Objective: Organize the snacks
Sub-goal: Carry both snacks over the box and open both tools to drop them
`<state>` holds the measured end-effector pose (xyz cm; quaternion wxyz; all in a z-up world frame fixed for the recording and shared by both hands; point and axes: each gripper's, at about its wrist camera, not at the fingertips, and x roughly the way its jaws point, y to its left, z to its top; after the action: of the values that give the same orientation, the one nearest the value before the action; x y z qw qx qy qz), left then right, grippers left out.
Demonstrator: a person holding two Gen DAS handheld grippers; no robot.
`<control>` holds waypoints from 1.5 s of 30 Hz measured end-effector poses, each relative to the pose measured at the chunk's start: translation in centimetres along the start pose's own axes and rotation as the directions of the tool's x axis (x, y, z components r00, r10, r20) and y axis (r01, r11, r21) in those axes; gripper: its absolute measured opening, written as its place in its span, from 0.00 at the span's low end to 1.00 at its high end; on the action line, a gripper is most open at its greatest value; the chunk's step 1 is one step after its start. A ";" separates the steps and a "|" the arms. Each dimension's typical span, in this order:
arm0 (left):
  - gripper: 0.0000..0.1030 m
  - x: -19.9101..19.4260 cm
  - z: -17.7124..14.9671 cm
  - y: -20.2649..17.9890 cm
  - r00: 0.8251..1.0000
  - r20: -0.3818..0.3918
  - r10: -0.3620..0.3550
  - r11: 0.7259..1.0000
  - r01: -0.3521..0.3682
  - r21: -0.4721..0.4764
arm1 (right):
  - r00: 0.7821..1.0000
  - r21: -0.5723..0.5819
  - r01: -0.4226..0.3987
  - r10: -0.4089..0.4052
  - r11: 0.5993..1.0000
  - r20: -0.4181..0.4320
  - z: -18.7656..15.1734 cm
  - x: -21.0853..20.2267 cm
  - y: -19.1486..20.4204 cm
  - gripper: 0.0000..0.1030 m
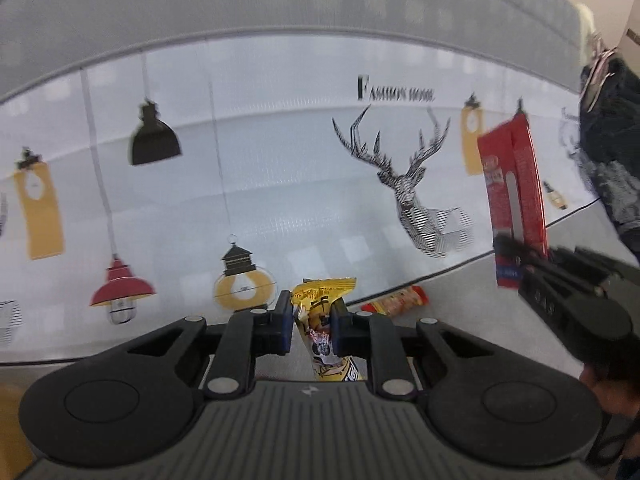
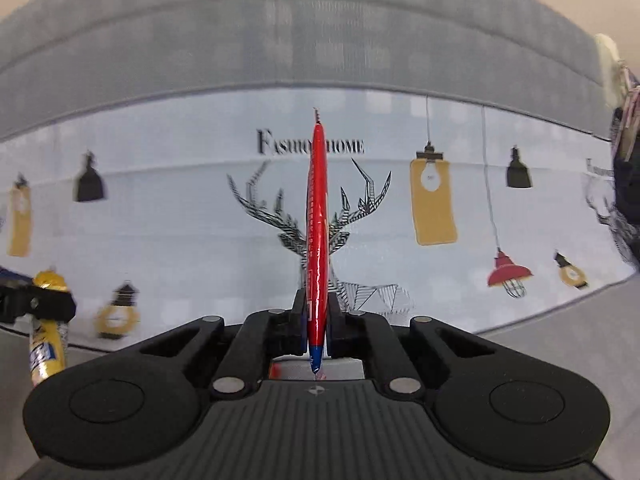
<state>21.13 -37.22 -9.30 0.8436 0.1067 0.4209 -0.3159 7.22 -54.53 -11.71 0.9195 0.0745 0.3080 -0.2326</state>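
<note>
storage box: white fabric wall printed with lamps, a deer head and lettering, grey band along its top rim; fills the background in both wrist views, left to right
left gripper: fingers narrow, pads pinching the yellow snack packet at its middle
yellow snack packet: upright between the pads, crimped top edge sticking above the fingertips, lower end hanging below them; seen again at far left of the right wrist view
orange snack packet: lying flat on the grey surface, near the foot of the box wall, just right of the left gripper's fingers, touched by neither gripper
right gripper: fingers closed tight on the red snack packet, gripping near its blue bottom end
red snack packet: held upright and edge-on, top seam up in front of the deer print; lifted clear of the surface
open room: bare grey surface to the right of the box wall; grippers side by side, apart
right edge: dark clothing, blurred
</note>
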 end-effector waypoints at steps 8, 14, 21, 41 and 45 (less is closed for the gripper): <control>0.19 -12.7 -3.3 3.4 0.998 0.066 -0.006 1.000 0.007 -0.012 | 0.996 0.017 -0.093 0.093 0.996 0.012 -1.7 -13.0 7.1 0.08; 0.19 -21.9 -7.9 7.5 0.996 0.085 -0.001 0.999 0.006 -0.054 | 0.974 0.070 -0.223 0.220 0.972 0.047 -3.0 -22.3 14.2 0.08; 0.19 -31.8 -14.8 13.9 0.992 0.115 0.057 0.992 -0.043 -0.118 | 0.927 0.082 -0.376 0.373 0.923 0.052 -4.8 -30.8 22.7 0.08; 0.20 -42.0 -27.8 24.8 0.982 0.122 0.145 0.956 -0.107 -0.274 | 0.857 -0.060 -0.504 0.490 0.862 -0.158 -12.6 -40.2 36.5 0.08; 0.20 -41.5 -27.9 25.2 0.983 0.114 0.145 0.953 -0.108 -0.285 | 0.864 -0.068 -0.492 0.478 0.868 -0.157 -12.5 -40.1 36.6 0.08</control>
<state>0.38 13.26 3.39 0.8951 -0.0071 0.3957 -0.2055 -10.26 -3.50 2.12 0.9280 0.1165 0.3527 0.0285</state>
